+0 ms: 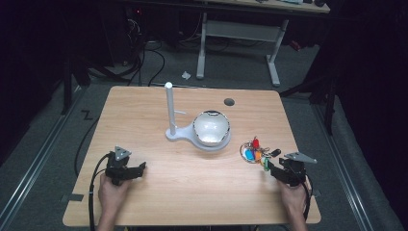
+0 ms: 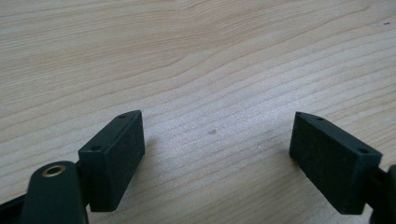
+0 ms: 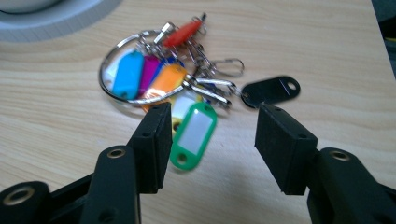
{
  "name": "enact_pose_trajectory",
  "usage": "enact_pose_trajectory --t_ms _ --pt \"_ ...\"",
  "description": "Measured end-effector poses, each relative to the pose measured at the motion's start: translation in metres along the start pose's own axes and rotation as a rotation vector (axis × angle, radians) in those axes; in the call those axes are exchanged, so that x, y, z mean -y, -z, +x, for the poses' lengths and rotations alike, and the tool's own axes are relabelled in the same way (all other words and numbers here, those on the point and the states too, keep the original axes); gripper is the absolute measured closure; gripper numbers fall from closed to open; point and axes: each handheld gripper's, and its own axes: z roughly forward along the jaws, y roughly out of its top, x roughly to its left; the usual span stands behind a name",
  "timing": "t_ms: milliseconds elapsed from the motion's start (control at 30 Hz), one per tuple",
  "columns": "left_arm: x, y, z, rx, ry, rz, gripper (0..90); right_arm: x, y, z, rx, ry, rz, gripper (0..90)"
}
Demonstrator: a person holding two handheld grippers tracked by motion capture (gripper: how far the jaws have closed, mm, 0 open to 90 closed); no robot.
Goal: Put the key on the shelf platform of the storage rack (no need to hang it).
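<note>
The right gripper (image 3: 210,135), jaws apart around the green tag (image 3: 194,135) mid-frame, might pinch crooked and flick it away.

One camera hangs high over the near edge of the counter (image 1: 159,202), looking forward and down across its whole top. The other two ride low and close: the left tool (image 2: 217,140) view faces bare wood, while the right tool (image 3: 210,135) view faces the key ring (image 3: 154,70) near the right edge, which the high view also catches.
</note>
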Motion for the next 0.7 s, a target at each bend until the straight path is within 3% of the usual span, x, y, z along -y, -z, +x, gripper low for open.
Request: enact_pose_trajectory --t_ms 333,533,700 --pt "0.0 0.0 0.0 -0.001 0.002 0.0 18.4 -0.022 -0.014 0.018 -0.042 0.056 0.012 44.7" --pt "0.0 0.0 0.0 0.0 0.0 0.0 18.4 -0.031 -0.024 0.025 -0.076 0.044 0.013 40.3" --pt "0.0 0.0 0.0 -0.001 0.002 0.0 18.4 -0.037 -0.033 0.029 -0.074 0.054 0.026 39.2"
